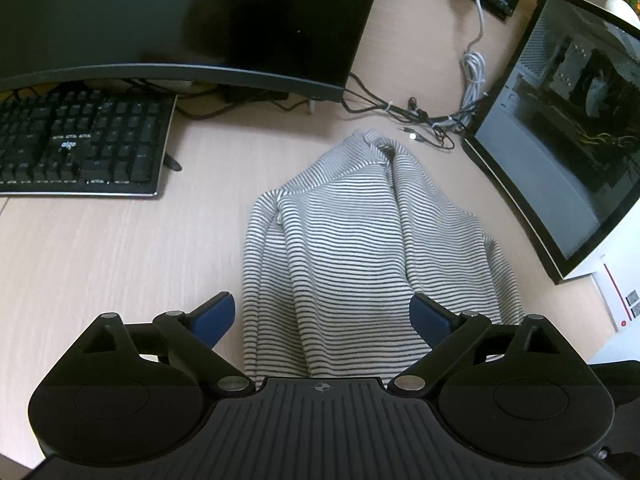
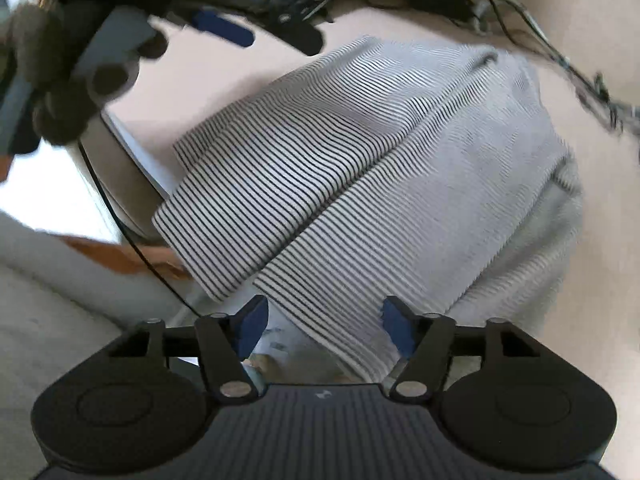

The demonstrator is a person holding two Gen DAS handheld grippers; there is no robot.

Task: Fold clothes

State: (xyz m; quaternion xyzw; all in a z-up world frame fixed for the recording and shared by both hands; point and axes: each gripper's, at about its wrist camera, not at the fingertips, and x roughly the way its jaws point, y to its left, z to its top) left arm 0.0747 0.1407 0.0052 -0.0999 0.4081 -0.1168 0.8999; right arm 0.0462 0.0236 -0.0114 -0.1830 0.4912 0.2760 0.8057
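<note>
A grey and white striped garment [image 1: 360, 248] lies lengthwise on the pale wooden desk [image 1: 100, 260], partly folded, with a sleeve laid over its right side. My left gripper [image 1: 323, 316] hovers over the garment's near end, jaws wide open and holding nothing. The blurred right wrist view shows the same garment [image 2: 360, 160] reaching over the desk's edge. My right gripper [image 2: 323, 328] stands half open with the garment's near hem between its blue pads, which do not press on it. One blue finger [image 2: 222, 28] of the left gripper shows at the upper left.
A black keyboard [image 1: 80, 144] and a dark monitor [image 1: 180, 20] stand at the left and back. A glass-sided computer case [image 1: 560, 128] stands close on the right. Tangled cables [image 1: 420, 116] lie behind the garment. The desk's edge [image 2: 132, 148] drops to the floor.
</note>
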